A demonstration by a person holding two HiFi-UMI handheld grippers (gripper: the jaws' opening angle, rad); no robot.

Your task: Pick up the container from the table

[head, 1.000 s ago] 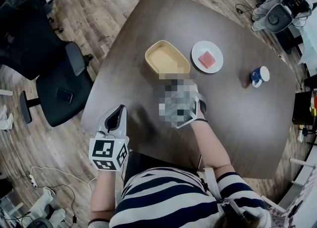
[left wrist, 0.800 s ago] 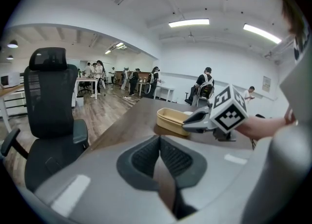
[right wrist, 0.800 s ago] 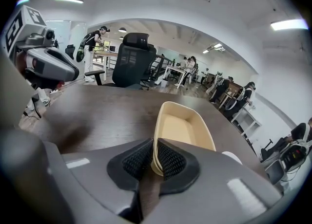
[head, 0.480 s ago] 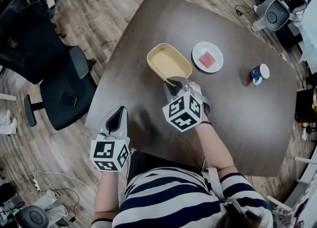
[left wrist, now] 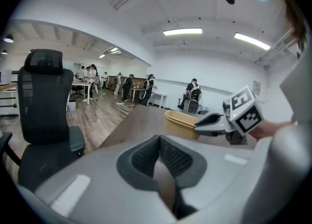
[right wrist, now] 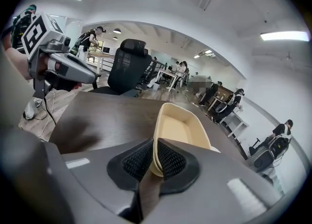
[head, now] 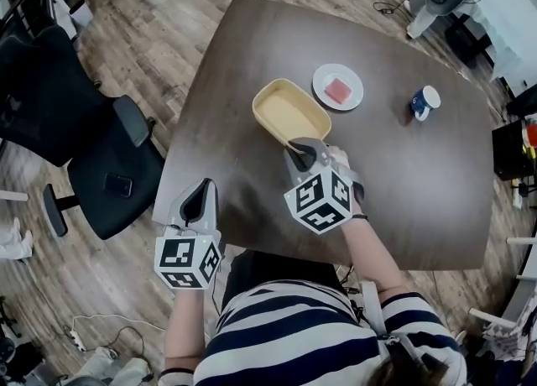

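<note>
Since a second ago the container (head: 289, 113) has drawn away from the plate (head: 338, 86) toward the near side; I judge the lift is under way. Left gripper (head: 199, 197) hangs at the table's (head: 419, 200) near-left edge, jaws together on nothing, kept clear. Right gripper (head: 300, 148) is clamped on the container's near rim, wall pinched between its pads for a one-sided hold. Mug (head: 425, 101) stands far right.
</note>
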